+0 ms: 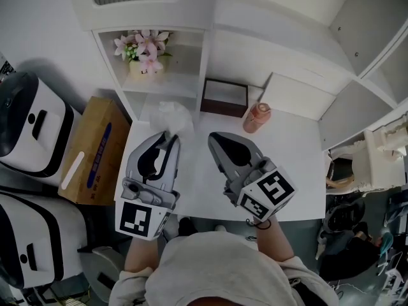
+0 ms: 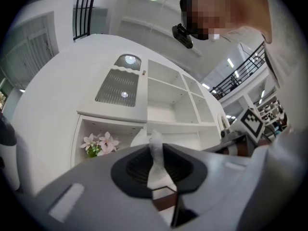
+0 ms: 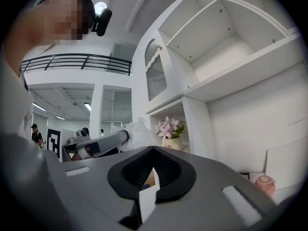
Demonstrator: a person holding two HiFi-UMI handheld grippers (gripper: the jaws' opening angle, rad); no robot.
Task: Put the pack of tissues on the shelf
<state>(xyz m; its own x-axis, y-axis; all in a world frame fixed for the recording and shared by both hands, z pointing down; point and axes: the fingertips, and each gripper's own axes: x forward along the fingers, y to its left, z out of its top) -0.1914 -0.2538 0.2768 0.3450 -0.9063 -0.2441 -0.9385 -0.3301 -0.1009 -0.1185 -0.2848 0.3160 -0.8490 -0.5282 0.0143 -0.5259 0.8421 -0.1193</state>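
The left claw (image 1: 171, 138) is pinched shut on the pack of tissues (image 1: 172, 115). It grips a crinkly white bit of the wrapper. The pack is up in the air, just below the flower pot (image 1: 145, 65) and a little to the right of it. It is not on the shelf yet.

The right claw (image 1: 215, 139) is closed too, and there is nothing between its jaws. It sits to the right of the left claw, farther from the flower pot.

Both claws are over a white table (image 1: 287, 158). The flower pot holds pink flowers and stands in a low cubby of the big white shelf (image 1: 210, 50), at the back of the table. To the right of the flower pot, a dark brown box (image 1: 224, 98) sits on the table. A pink cup (image 1: 257, 117) stands past that, farther right.

To the left of the flower pot and lower down, a cardboard box (image 1: 89, 152) stands beside the table. Past it are white machines (image 1: 29, 129) with black trim. The room has white walls, black railings up high and bright ceiling lights.
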